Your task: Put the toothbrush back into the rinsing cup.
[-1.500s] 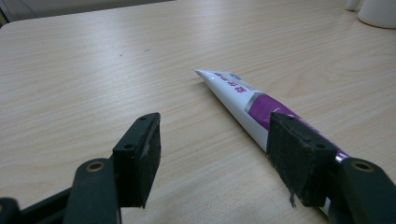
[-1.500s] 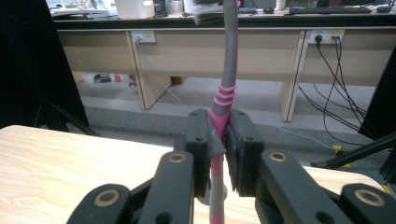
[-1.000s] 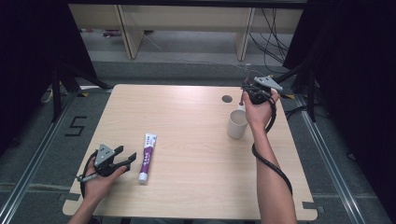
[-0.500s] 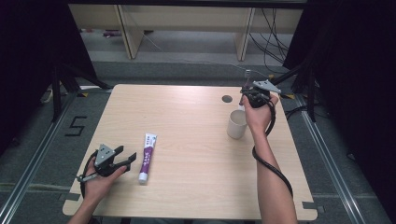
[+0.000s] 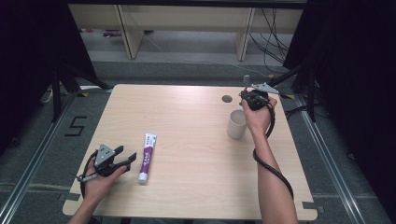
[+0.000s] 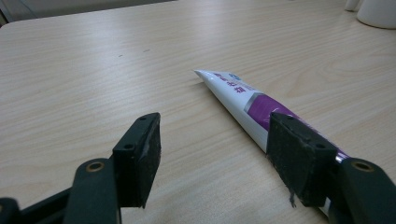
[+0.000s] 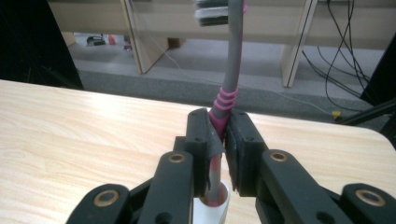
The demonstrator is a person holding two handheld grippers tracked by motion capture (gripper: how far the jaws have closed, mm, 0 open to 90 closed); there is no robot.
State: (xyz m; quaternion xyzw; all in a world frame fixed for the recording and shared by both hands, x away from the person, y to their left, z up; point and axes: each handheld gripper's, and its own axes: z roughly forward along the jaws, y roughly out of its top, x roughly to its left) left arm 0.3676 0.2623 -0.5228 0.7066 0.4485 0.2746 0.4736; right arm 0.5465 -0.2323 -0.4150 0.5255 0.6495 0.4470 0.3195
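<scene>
Over the cup [image 5: 236,124], jaws grip the toothbrush [image 7: 229,88].

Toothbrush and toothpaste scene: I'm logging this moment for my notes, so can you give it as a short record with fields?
Right gripper: shut on the toothbrush, held upright, bristles at the top
Toothbrush lower end: over or in the white cup; touching it or not cannot be told
Left gripper: open, low over the table, holding nothing
Toothpaste tube: lying flat, partly behind one jaw, not gripped
Cup: standing upright near the right hand
</scene>
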